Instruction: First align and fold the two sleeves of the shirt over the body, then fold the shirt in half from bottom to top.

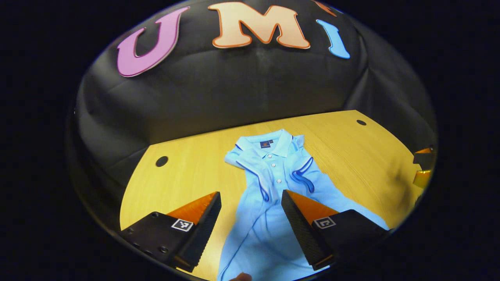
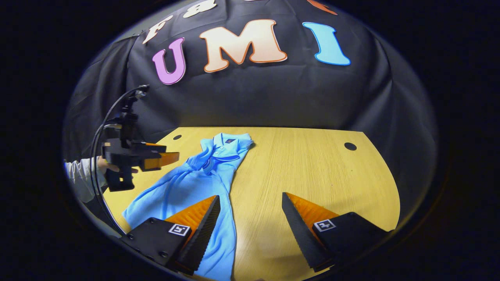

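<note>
- The fingers of the left gripper [image 1: 250,224] stand spread apart with nothing between them, held above the light blue polo shirt [image 1: 273,187], which lies flat on the wooden desk [image 1: 187,175].
- The fingers of the right gripper [image 2: 250,226] are likewise apart and empty; the polo shirt's lower body passes under its left finger and runs away ahead and to the left, the collar at the far end.
- In the right gripper view, the left gripper is seen side-on off to the left, carried by a hand [image 2: 104,166] in a light sleeve [image 2: 80,171].
- Both shirt sleeves [image 1: 302,173] look already laid over the body, so the bottom-to-top fold seems to remain.
- Risk: the hem lies close under the fingers and largely out of sight. Pinching only the top layer, or the two corners unevenly, would skew the fold.
- Lifting fast could let the folded sleeves slide open.
</note>
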A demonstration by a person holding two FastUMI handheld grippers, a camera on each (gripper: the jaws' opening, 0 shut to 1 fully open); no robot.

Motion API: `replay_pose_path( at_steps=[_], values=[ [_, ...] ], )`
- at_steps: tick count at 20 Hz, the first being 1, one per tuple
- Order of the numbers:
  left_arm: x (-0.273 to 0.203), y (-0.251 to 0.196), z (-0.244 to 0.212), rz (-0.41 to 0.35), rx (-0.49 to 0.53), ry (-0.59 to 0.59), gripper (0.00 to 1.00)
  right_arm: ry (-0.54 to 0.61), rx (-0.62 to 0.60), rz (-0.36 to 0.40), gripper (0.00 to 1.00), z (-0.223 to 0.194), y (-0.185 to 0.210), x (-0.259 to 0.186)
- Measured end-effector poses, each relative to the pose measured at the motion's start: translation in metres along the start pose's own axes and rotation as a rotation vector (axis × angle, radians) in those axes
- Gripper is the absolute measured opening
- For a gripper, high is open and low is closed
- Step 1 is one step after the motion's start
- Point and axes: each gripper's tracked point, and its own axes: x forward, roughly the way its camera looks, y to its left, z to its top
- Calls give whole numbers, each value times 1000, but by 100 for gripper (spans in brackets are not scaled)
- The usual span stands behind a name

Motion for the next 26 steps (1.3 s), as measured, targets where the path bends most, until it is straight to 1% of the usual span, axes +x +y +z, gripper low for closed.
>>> replay_pose_path(
  at_steps=[1, 2, 5, 7, 8, 9, 10, 12, 13, 14, 15, 16, 19, 20, 22, 23, 24, 25, 26],
  values=[
    [-17, 5, -13, 10, 11, 7, 95, 6, -3, 10, 95, -7, 9, -6],
    [-37, 9, -28, 20, 12, 17, 95, 14, -8, 18, 99, -14, 19, -12],
    [-82, 11, -78, 12, -32, 59, 96, 39, -34, 21, 99, -41, 43, -30],
    [-101, 13, -115, 5, -48, 103, 96, 59, -37, 8, 99, -63, 57, -44],
    [-109, 15, -132, 4, -46, 119, 96, 70, -34, 3, 96, -74, 64, -49],
    [-117, 15, -148, -1, -50, 132, 96, 87, -35, -14, 95, -87, 66, -55],
    [-122, 14, -164, -7, -55, 148, 96, 100, -35, -32, 99, -98, 69, -61],
    [-128, 13, -190, -8, -61, 177, 96, 128, -32, -54, 99, -121, 75, -71],
    [-134, 12, -198, -6, -59, 179, 96, 140, -33, -67, 95, -131, 77, -71],
    [-138, 11, -206, -2, -57, 183, 96, 152, -35, -83, 99, -139, 75, -71],
    [-140, 10, -214, -4, -60, 189, 96, 167, -35, -98, 98, -150, 75, -74],
    [-141, 8, -220, -2, -64, 195, 96, 182, -33, -110, 95, -159, 74, -77],
    [-145, 5, -232, 1, -54, 203, 96, 205, -12, -125, 95, -180, 73, -83],
    [-145, 2, -228, -10, -46, 182, 96, 214, -11, -123, 99, -186, 74, -83],
    [-146, -3, -229, -38, -17, 177, 95, 235, -28, -129, 99, -193, 69, -83],
    [-146, -5, -229, -56, -1, 169, 95, 240, -36, -133, 99, -197, 69, -83],
    [-145, -10, -227, -74, 13, 161, 91, 242, -42, -133, 99, -197, 68, -80],
    [-144, -10, -229, -81, 19, 164, 94, 245, -44, -130, 99, -197, 68, -78],
    [-143, -11, -226, -91, 16, 152, 93, 261, -47, -126, 99, -202, 69, -75]
  ],
)
